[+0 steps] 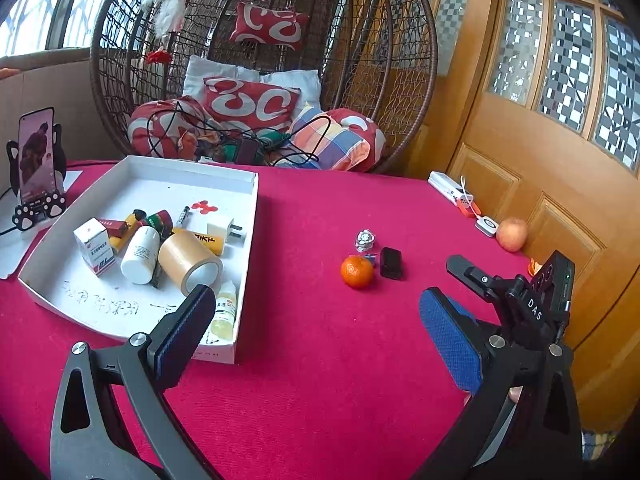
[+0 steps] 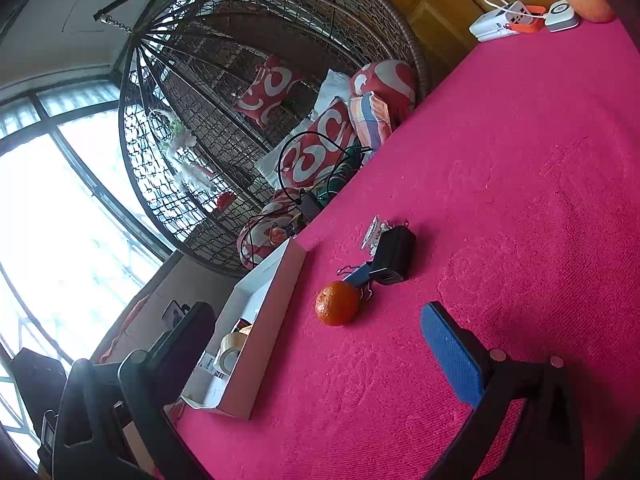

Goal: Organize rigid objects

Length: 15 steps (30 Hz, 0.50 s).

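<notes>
A white cardboard tray [image 1: 248,216] on the red tablecloth holds a tape roll [image 1: 188,258], a white pill bottle [image 1: 140,254], a medicine box [image 1: 94,246], a dropper bottle [image 1: 224,310], a white plug [image 1: 224,230] and other small items. Right of it lie an orange [image 1: 357,271], a black charger [image 1: 391,263] and a small silvery packet [image 1: 365,239]. My left gripper [image 1: 316,320] is open and empty, near the tray's front corner. In the right wrist view my right gripper [image 2: 316,336] is open and empty, just short of the orange [image 2: 337,303], the charger [image 2: 392,256] and the tray [image 2: 276,304].
An apple [image 1: 512,234], a white power strip [image 1: 450,188] and a small white device [image 1: 486,226] lie at the table's far right edge by a wooden door. A phone on a stand [image 1: 36,152] is at the left. A wicker hanging chair [image 1: 260,60] stands behind the table.
</notes>
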Motion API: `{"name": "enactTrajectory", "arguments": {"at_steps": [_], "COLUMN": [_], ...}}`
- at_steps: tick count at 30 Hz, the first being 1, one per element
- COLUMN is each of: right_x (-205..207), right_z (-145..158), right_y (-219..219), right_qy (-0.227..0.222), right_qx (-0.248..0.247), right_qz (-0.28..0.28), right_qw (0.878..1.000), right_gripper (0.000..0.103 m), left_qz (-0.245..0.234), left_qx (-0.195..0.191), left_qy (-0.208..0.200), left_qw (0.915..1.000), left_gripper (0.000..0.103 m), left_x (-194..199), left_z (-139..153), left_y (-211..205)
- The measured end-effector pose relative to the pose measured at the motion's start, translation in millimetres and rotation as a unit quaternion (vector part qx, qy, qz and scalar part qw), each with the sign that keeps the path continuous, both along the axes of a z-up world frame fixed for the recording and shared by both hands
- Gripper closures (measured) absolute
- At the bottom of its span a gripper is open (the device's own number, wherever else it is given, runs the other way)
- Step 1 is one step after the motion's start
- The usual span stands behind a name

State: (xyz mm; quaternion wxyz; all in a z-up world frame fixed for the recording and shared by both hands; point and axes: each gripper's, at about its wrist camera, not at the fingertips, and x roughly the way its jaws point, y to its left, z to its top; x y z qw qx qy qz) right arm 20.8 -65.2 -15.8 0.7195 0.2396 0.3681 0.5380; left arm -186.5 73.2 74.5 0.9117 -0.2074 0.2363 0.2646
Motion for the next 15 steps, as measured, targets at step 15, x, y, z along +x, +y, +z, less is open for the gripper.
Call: {"name": "enactTrajectory", "arguments": {"at_steps": [15], "right_x": [-0.5], "right_z": [1.3], "right_y": [2.3], "right_qy": [-0.004], "right_qx": [-0.015], "right_qz": [-0.003], "right_qw": [1.0], "right_gripper": [0.0], "left_qz": [-0.032], "left_qx": [-0.031], "left_qy": [0.016], "left_qw": [0.9989], "left_gripper": [0.0], "left_x": [14.1], "left_z": [-21.9], "left_y": [20.9]}}
